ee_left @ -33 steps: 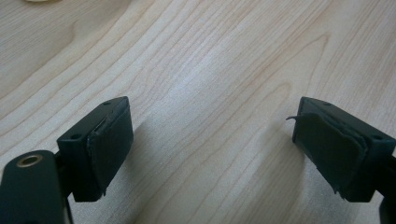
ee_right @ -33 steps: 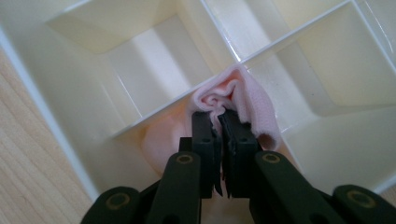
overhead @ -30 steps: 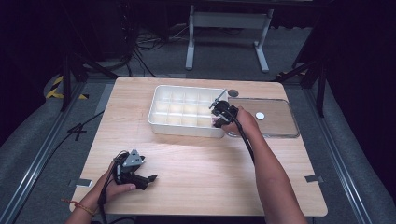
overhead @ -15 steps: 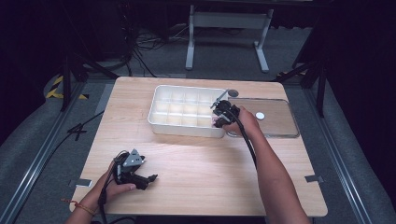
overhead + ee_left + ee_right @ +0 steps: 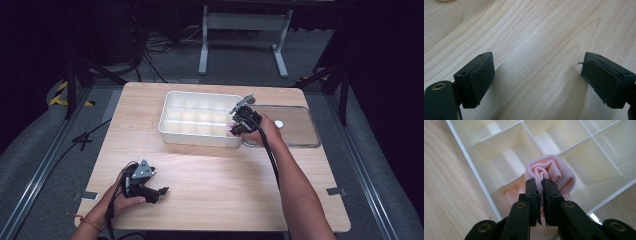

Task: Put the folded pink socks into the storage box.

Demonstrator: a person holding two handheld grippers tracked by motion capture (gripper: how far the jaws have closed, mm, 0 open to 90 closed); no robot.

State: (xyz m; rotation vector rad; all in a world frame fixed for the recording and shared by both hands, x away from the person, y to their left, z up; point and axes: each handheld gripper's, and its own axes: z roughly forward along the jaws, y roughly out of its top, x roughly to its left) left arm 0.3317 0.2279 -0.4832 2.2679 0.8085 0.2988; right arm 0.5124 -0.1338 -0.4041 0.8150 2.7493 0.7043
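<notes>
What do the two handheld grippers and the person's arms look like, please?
Both the left gripper and right gripper are black, each topped by a grey three-cornered plate and trailing a black cable. Their jaws are flat black blocks with worn dark pads and brass-coloured rivets. The forearms are unsleeved; an orange wristband circles the left wrist.

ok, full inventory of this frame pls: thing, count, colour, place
Divided tray: 1, white, back middle of the table, compartments look bare apart from the cloth.
Rolled cloth: 1, pink, in the tray's near-right corner compartment, pinched in the right tongs.
Flat lid: 1, clear, lying right of the tray, small white disc on it.
Table: 1, light wood.
Metal stand: 1, grey, on the floor behind the table.
Left tongs: 1, black, near-left of the table, jaws wide apart over bare wood.
Right tongs: 1, black, at the tray's near-right corner, jaws closed on the cloth.
</notes>
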